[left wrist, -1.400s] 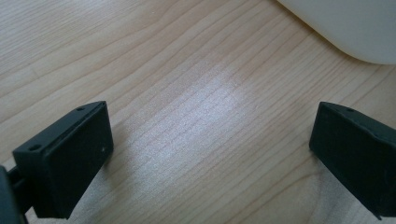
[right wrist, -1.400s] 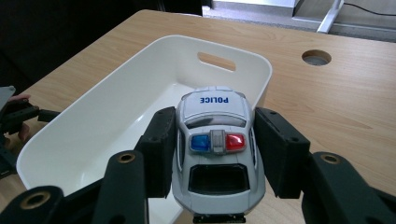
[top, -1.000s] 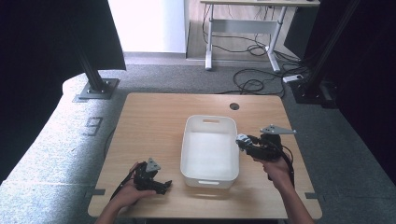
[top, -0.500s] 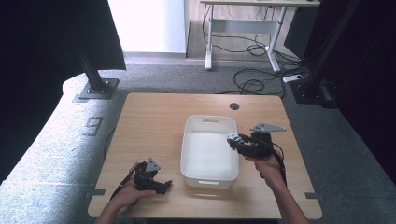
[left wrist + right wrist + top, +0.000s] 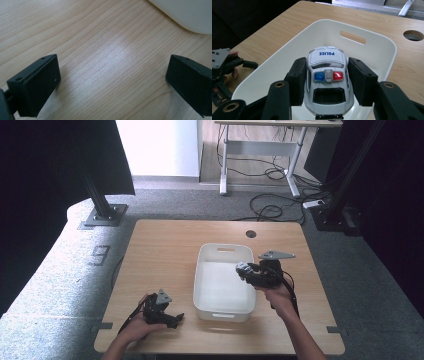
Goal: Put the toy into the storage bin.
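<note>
A white toy police car with blue and red roof lights sits between the pads of my right gripper, which is shut on its sides. In the high view the car hangs over the right side of a white plastic bin, held by the right gripper. The bin has nothing in it. My left gripper rests low on the table at the front left, just left of the bin. Its jaws stand wide open in the left gripper view, with bare wood between them.
The wooden table has a round cable hole behind the bin. A corner of the bin is close to the left gripper. Dark curtains, stand feet and floor cables surround the table.
My right gripper has carried the police car leftward, from the bin's right edge to over its inside. The left gripper has stayed where it was.
</note>
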`<state>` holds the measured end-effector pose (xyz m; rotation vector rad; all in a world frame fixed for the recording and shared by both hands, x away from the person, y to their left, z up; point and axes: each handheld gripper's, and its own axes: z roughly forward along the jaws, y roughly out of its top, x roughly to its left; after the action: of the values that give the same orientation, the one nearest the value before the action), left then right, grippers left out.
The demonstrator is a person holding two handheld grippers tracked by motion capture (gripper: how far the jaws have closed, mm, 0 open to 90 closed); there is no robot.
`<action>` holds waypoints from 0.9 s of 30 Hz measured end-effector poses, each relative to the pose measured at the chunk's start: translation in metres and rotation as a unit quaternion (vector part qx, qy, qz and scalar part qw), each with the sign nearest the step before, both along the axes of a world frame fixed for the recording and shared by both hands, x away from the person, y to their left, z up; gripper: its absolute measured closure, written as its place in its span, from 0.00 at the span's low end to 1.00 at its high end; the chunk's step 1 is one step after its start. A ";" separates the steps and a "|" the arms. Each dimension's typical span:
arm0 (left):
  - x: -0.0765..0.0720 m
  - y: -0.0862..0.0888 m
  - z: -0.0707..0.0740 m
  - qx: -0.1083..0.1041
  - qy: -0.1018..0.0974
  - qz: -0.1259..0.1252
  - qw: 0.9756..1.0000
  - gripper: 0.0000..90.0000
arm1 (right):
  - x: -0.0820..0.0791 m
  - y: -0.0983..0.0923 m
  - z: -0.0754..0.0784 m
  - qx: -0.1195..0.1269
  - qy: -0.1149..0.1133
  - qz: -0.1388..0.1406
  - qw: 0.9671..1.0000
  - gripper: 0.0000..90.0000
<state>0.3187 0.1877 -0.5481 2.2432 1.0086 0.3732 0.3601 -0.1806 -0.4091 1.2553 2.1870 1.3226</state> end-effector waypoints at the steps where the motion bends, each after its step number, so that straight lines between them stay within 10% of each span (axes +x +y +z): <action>1: 0.000 0.000 0.000 0.000 0.000 0.000 1.000 0.00 | 0.001 0.001 0.000 0.000 0.001 0.000 1.000 0.56; 27: 0.000 0.000 0.000 0.001 0.000 0.000 1.000 0.00 | 0.018 0.034 -0.007 -0.023 0.017 0.014 0.999 0.56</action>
<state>0.3184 0.1878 -0.5480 2.2442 1.0079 0.3749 0.3781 -0.1462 -0.4163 1.2425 2.2525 1.2628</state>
